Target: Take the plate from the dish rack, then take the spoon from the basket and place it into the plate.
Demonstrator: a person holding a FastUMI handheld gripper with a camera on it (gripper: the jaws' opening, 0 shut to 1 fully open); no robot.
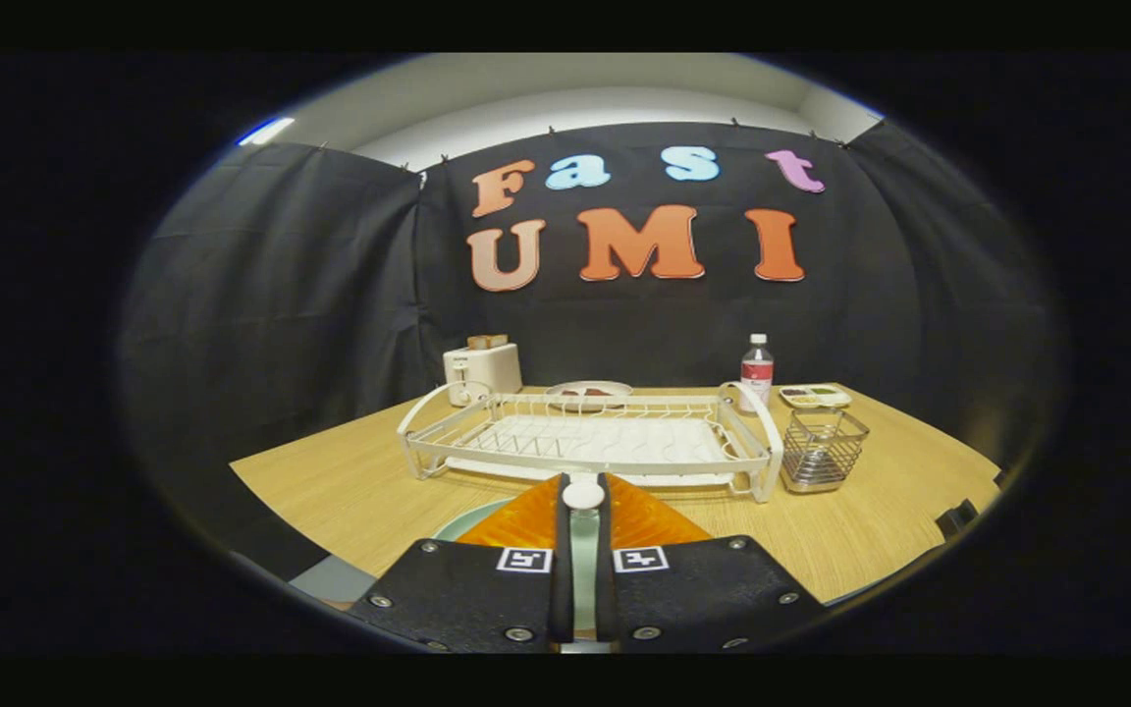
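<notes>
My gripper is shut on a white spoon, whose rounded end sticks up between the fingertips. Under the fingers lies a pale green plate on the wooden table; only its rim shows, beside the left finger, along with a strip in the narrow gap between the fingers. Just beyond the fingers stands the white dish rack, with nothing in it. The wire basket stands at the rack's right end and looks empty.
Behind the rack are a white toaster, a plate with food, a bottle with a red label and a small tray of sauces. The table's front-left edge is close to the fingers.
</notes>
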